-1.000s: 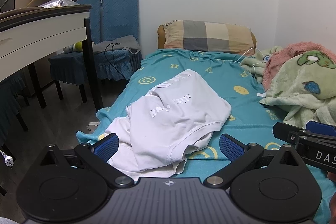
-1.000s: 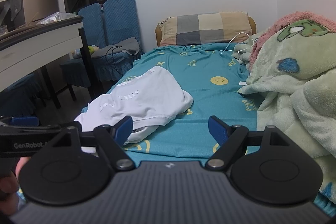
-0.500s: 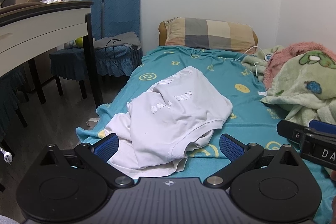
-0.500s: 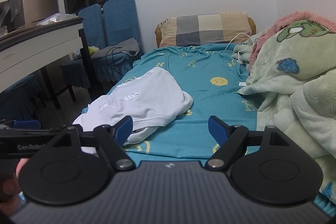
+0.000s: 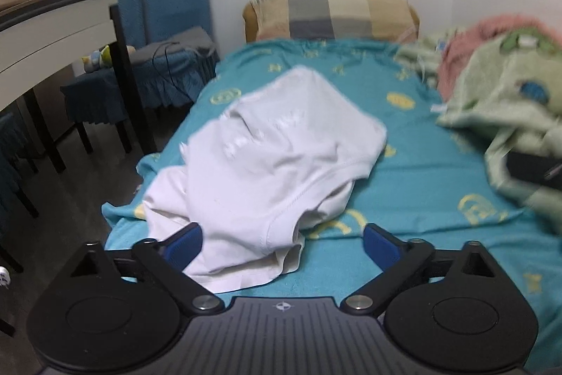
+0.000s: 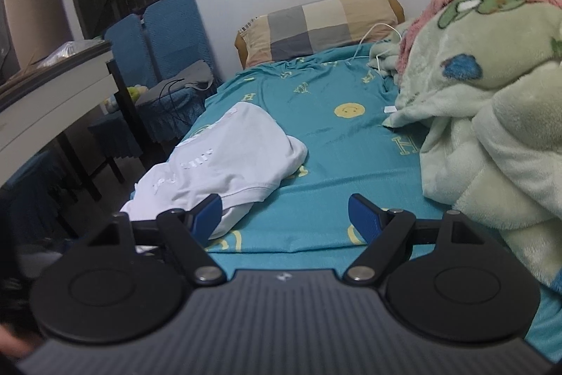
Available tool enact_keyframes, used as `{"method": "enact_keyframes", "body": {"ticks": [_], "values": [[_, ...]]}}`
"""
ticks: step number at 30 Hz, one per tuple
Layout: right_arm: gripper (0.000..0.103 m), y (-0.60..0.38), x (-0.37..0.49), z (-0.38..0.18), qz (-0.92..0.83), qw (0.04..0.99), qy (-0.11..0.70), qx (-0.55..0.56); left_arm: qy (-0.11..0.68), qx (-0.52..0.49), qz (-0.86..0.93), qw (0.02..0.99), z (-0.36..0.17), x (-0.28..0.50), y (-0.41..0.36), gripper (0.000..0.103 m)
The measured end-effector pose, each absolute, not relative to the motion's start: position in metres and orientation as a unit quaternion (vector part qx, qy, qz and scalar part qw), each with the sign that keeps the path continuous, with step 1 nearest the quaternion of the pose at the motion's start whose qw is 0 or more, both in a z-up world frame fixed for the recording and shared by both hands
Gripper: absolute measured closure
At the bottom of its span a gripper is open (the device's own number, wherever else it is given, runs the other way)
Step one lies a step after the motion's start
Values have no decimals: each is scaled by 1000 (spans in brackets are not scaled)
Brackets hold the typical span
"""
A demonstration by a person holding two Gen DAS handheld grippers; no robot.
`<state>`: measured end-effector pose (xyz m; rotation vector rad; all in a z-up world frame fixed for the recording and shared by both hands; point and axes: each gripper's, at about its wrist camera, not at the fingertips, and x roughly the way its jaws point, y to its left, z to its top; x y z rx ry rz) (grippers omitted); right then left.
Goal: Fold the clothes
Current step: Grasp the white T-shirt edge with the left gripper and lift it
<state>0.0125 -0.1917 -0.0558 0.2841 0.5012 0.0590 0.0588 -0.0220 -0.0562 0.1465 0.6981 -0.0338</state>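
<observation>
Left wrist view showed the crumpled white shirt [image 5: 281, 164] on the bed [image 5: 421, 192] straight ahead of the spread, empty left claw [image 5: 281, 243], its length running away toward the pillow [image 5: 333, 14]. Likely the left claw was nearer; the right claw [image 6: 285, 212], also spread and empty, had it off to its left.

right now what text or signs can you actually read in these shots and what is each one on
"H": yellow letter printed on the teal bedsheet, right wrist view.
Smiley face sign: yellow, also printed on the bedsheet.
White lettering on the white t-shirt: too blurred to read.
Label on the cardboard box: too small to read.
Small emblem on the right gripper body: a logo, no words.
</observation>
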Motion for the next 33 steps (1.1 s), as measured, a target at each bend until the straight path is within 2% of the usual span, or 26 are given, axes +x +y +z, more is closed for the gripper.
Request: {"method": "enact_keyframes", "body": {"ticks": [1,4,6,9,10,11,14,19,25,33], "values": [[22,-192,12,-56,30,959,246,139,349,77,-15,934,-63,66,-25,19],[22,-190,13,-56,35,960,244,136,361,72,-4,930,-79,84,-24,23],[22,-190,14,-57,37,959,245,138,364,66,8,929,-87,96,-21,34],[22,-195,18,-59,37,956,248,150,358,46,16,932,-90,104,-13,64],[22,-197,20,-60,36,955,250,157,355,36,15,934,-88,105,-10,69],[22,-200,21,-62,34,953,252,163,350,26,13,936,-85,104,-7,79],[22,-206,25,-65,32,948,259,182,316,4,-1,949,-67,91,-1,90],[22,-204,23,-66,41,948,257,181,245,-20,-41,968,-22,56,11,92],[22,-189,18,-59,80,953,249,155,216,-28,-109,970,21,34,31,92],[22,-141,60,-58,117,946,264,147,203,-98,-156,962,22,41,81,92]]}}
